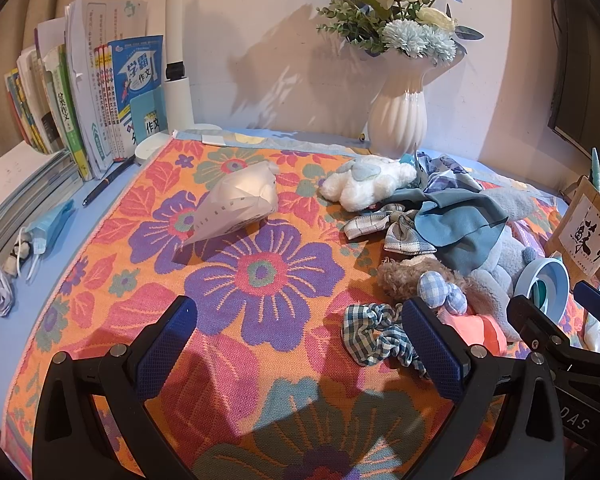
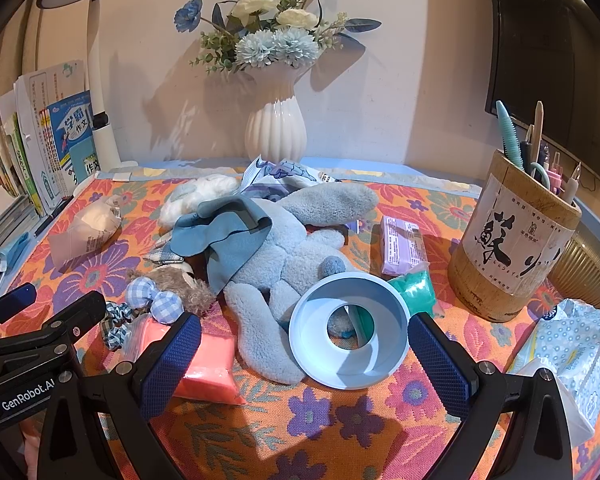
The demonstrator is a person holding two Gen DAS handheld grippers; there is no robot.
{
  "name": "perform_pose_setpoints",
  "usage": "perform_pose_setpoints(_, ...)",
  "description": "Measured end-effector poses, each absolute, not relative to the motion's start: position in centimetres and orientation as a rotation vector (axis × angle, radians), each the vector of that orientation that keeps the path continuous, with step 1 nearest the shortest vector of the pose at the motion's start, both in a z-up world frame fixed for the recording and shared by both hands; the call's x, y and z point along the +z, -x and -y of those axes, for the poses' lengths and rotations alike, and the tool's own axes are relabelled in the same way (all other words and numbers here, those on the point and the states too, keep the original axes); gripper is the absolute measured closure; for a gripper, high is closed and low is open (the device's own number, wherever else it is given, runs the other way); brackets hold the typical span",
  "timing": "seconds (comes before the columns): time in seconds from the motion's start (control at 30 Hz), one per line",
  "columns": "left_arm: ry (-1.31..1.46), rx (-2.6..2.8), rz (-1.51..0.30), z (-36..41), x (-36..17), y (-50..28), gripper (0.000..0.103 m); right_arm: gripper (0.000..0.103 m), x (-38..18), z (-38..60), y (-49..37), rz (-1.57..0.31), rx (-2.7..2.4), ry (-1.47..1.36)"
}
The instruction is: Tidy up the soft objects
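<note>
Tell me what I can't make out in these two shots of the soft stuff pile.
- Brown plush: right view, mostly under the teal cloth and checked bow.
- Pink packet: right view, near end behind the right claw.
- Tissue pack: right view, cut off by the edge.
- Blue ring: left view, partly behind the right claw.

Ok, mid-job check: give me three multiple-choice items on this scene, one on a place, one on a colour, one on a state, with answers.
1. Where does the blue ring sit?
A. Leaning on the blue plush rabbit's leg
B. Inside the pen holder
C. Behind the vase

2. What colour is the packet by the right gripper?
A. Green
B. Coral pink
C. Black

3. What state is the left gripper in?
A. Shut on the checked scrunchie
B. Open, holding nothing
C. Shut on the rabbit

Answers: 1 A, its rim overlaps the leg; 2 B, clearly coral; 3 B, fingers wide apart over bare cloth.
</note>
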State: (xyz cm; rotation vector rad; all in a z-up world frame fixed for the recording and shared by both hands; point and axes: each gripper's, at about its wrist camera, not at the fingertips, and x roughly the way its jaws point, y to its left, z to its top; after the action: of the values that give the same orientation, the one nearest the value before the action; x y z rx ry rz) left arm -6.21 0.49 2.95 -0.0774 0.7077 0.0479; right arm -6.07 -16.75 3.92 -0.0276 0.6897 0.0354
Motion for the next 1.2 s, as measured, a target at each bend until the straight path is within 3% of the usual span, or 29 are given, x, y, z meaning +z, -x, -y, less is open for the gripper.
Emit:
perform_pose_setpoints(0.8, 0.119, -0.02, -0.753, -3.2, 5.0, 6.1, 0.001, 0.0, 5.2, 18.9, 7.0, -0.709, 0.228, -0.029)
perform_pose_setpoints(1.07, 0.116, -0.066, -0.849, -6.5, 6.8, 2.0, 0.001, 0.0, 7.6, 18.6, 9.7, -0.674, 0.482, 0.171)
perform_pose_setpoints(1.13, 0.119, -0.066, -0.866, -6.7, 6.4, 0.9, 0.001, 0.003, 7.3, 17.2, 10.0, -0.672, 0.522, 0.246)
perform_pose_setpoints(1.2, 0.125, -0.063, -0.87, -7.0, 5.9, -0.2, 0.001, 0.018, 6.5, 15.9, 9.8, -0.69, 0.55, 0.314)
